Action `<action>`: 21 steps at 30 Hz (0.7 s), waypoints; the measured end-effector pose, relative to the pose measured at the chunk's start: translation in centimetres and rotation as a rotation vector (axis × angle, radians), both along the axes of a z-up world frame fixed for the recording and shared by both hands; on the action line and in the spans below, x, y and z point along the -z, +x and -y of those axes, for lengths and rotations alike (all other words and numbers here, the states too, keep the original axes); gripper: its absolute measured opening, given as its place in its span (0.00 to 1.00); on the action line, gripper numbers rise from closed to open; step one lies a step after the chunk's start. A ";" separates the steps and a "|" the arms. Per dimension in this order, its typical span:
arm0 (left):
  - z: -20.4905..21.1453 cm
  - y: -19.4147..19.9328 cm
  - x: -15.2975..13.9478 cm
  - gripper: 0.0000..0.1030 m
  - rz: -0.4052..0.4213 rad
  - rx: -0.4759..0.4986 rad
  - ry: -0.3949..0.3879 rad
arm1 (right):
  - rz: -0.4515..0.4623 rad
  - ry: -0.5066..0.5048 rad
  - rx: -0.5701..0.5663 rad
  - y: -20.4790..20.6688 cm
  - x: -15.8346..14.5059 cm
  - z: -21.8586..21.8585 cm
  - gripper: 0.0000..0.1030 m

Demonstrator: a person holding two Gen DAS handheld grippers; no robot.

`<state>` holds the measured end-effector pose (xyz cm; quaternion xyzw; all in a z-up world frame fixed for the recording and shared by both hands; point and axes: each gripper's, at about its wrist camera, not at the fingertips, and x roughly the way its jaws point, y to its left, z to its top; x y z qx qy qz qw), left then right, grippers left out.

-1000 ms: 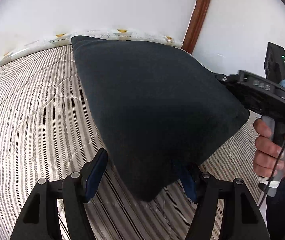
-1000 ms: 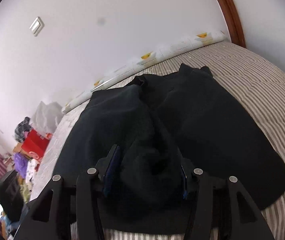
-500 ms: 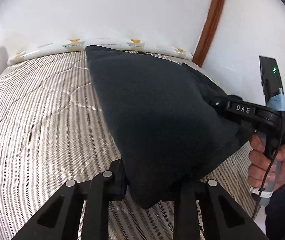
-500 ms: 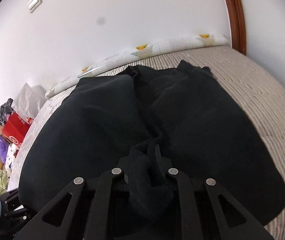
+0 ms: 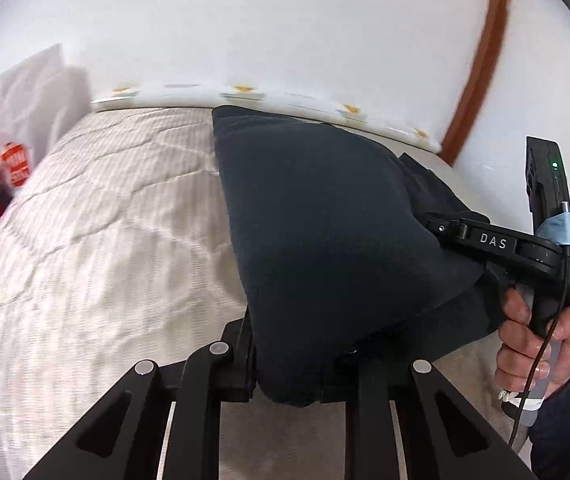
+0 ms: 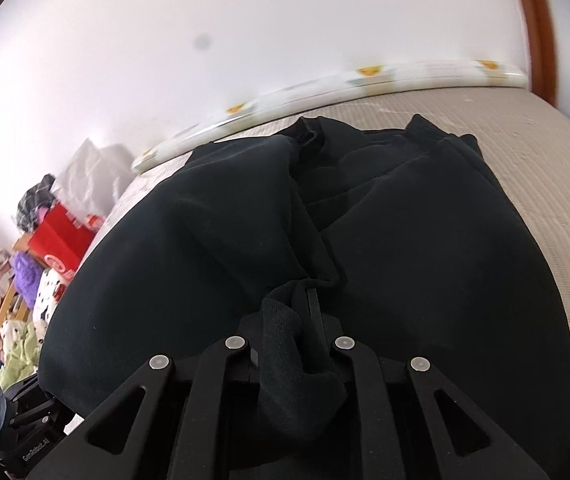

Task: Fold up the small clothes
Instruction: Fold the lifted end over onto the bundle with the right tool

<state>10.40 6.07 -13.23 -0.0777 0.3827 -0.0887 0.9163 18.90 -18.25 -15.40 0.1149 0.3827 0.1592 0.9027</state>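
A black sweatshirt (image 5: 317, 232) lies on the striped mattress (image 5: 105, 220); its near edge is lifted. My left gripper (image 5: 285, 376) is shut on the sweatshirt's near left corner. In the right wrist view the sweatshirt (image 6: 425, 240) spreads ahead, and my right gripper (image 6: 305, 344) is shut on a ribbed bunch of its hem. The right gripper (image 5: 441, 228) also shows in the left wrist view, held by a hand at the cloth's right edge. The left gripper body shows at the lower left of the right wrist view, its fingers hidden.
White wall and a patterned mattress edge (image 5: 245, 94) lie beyond. A wooden door frame (image 5: 481, 60) stands at the right. A red box (image 6: 61, 236), white bags (image 5: 33, 92) and a pile of clothes (image 6: 25, 280) sit beside the bed's left side.
Both grippers went from open around the sweatshirt's near edge to shut on it. The near edge has since lifted off the mattress and both views have swung left.
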 end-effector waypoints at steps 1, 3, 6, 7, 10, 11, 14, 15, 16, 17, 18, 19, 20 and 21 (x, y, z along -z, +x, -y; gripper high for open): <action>-0.8 -0.2 0.0 0.18 -0.002 -0.013 0.005 | 0.002 0.000 -0.011 0.0 0.0 -0.8 0.12; -1.7 -0.7 0.1 0.18 -0.006 -0.031 0.003 | 0.009 -0.004 -0.038 0.0 0.1 -2.5 0.12; -2.6 -1.1 0.6 0.20 -0.028 -0.026 -0.021 | 0.024 -0.020 -0.054 -0.1 -0.1 -3.6 0.12; -2.4 -1.2 0.9 0.22 -0.034 -0.016 -0.023 | 0.030 -0.021 -0.053 -0.3 -0.2 -3.5 0.12; -1.4 -1.6 0.7 0.29 0.001 0.002 -0.038 | 0.025 0.017 -0.059 -0.7 -0.5 -2.5 0.12; -1.4 -2.0 0.7 0.43 0.007 0.011 -0.049 | 0.021 0.035 -0.064 -0.8 -0.6 -1.9 0.12; -0.3 -1.7 0.8 0.64 0.017 0.049 -0.071 | 0.043 0.060 -0.073 -1.9 -1.2 -0.7 0.12; 0.3 -1.6 0.7 0.64 0.026 0.056 -0.049 | 0.054 0.065 -0.075 -2.2 -1.4 -0.4 0.12; 1.3 -1.6 0.7 0.64 0.038 0.032 0.024 | 0.064 0.067 -0.074 -2.5 -1.6 -0.3 0.12; 2.0 -1.4 0.8 0.64 0.040 0.015 0.076 | 0.081 0.074 -0.073 -2.9 -1.9 0.0 0.12; 2.3 -1.2 0.9 0.64 0.028 0.015 0.096 | 0.094 0.081 -0.073 -3.0 -2.2 -0.1 0.11; 2.8 -0.7 1.2 0.64 -0.001 0.010 0.108 | 0.112 0.091 -0.075 -3.3 -2.5 0.1 0.11; 2.9 -0.3 1.4 0.64 -0.014 -0.005 0.111 | 0.131 0.095 -0.068 -3.6 -2.8 0.4 0.10; 2.9 0.0 1.5 0.64 -0.030 -0.023 0.105 | 0.143 0.095 -0.063 -3.7 -2.9 0.8 0.10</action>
